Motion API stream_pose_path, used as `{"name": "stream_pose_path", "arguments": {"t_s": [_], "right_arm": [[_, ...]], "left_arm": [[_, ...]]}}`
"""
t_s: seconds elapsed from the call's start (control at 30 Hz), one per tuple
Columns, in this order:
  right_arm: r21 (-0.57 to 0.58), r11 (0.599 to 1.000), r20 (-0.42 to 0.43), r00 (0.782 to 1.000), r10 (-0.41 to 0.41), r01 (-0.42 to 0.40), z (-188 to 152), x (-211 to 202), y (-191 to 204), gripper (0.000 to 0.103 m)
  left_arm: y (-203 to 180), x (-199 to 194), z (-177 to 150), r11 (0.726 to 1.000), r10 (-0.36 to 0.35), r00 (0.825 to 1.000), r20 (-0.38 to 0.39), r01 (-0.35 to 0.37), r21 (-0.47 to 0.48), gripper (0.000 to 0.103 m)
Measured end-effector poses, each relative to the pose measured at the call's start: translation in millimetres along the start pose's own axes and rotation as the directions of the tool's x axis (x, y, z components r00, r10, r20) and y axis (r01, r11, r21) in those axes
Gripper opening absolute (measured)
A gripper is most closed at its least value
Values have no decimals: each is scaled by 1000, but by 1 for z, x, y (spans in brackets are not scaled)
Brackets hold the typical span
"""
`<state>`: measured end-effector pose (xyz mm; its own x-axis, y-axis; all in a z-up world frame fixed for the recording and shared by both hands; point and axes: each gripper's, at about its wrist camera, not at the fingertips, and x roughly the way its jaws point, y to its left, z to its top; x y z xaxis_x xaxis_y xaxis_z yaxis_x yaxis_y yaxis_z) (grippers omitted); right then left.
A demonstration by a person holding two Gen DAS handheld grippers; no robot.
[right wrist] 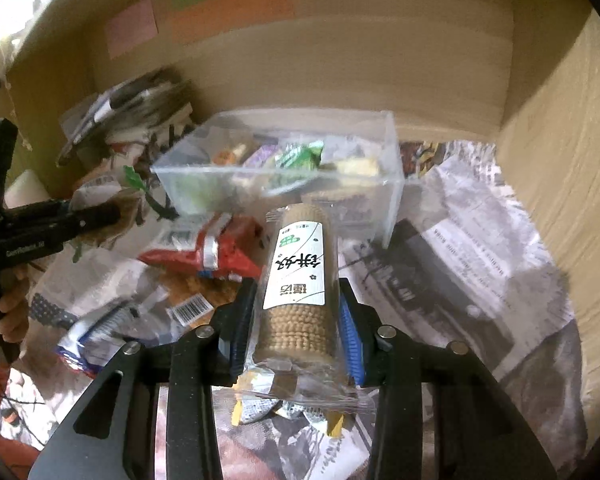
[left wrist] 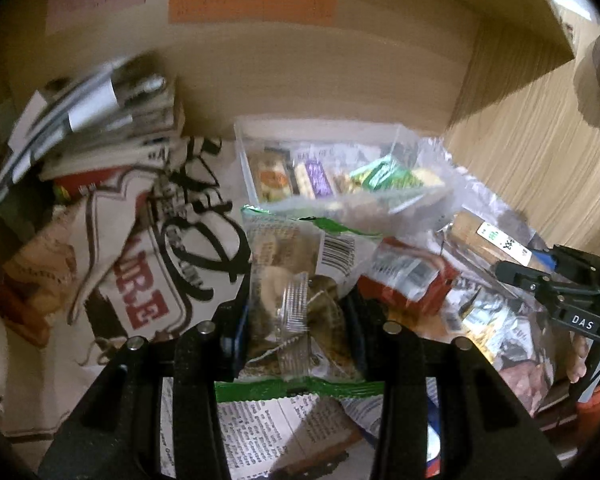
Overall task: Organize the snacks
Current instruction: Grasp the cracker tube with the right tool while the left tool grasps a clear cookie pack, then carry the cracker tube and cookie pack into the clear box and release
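Observation:
My left gripper (left wrist: 296, 312) is shut on a clear green-edged snack bag (left wrist: 288, 264) of brown pieces, held in front of a clear plastic box (left wrist: 256, 176) with several small snack packets in it. My right gripper (right wrist: 296, 320) is shut on a clear roll of tan biscuits (right wrist: 298, 280) with a white label, pointing at the same clear box (right wrist: 392, 200). The right gripper also shows at the right of the left wrist view (left wrist: 548, 280), and the left gripper at the left of the right wrist view (right wrist: 96, 216). A red snack packet (right wrist: 220, 252) lies in front of the box.
Newspaper (right wrist: 480, 240) lines the wooden shelf floor. A printed cloth bag (left wrist: 140, 264) and a stack of papers (left wrist: 100, 120) sit at the left. Loose packets (right wrist: 100, 332) lie at the front left. Wooden walls (right wrist: 560, 160) close in the back and right.

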<state>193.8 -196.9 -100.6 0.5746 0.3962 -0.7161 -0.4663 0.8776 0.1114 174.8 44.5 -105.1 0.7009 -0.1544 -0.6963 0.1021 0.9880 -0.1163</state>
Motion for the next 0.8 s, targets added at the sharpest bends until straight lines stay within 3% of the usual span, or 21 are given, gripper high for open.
{"name": "stream_pose_path", "arguments": {"t_s": [0.37,0.6,0.8], "right_arm": [[-3,1000,148,989,10,-10,30,-34,5,36],[-15,1000,203,979,9,-6,57,-26,7,36],[-10,1000,201,979,-4,6,76,-7,1,36]], "left_arm": [[-9,-16,32,1000,-23,996,89,22,10,41],[-17,-9,56,1000,-22,993,115,19,24,41],[-20,9,77,999,-30,993,118,27,27,41]]}}
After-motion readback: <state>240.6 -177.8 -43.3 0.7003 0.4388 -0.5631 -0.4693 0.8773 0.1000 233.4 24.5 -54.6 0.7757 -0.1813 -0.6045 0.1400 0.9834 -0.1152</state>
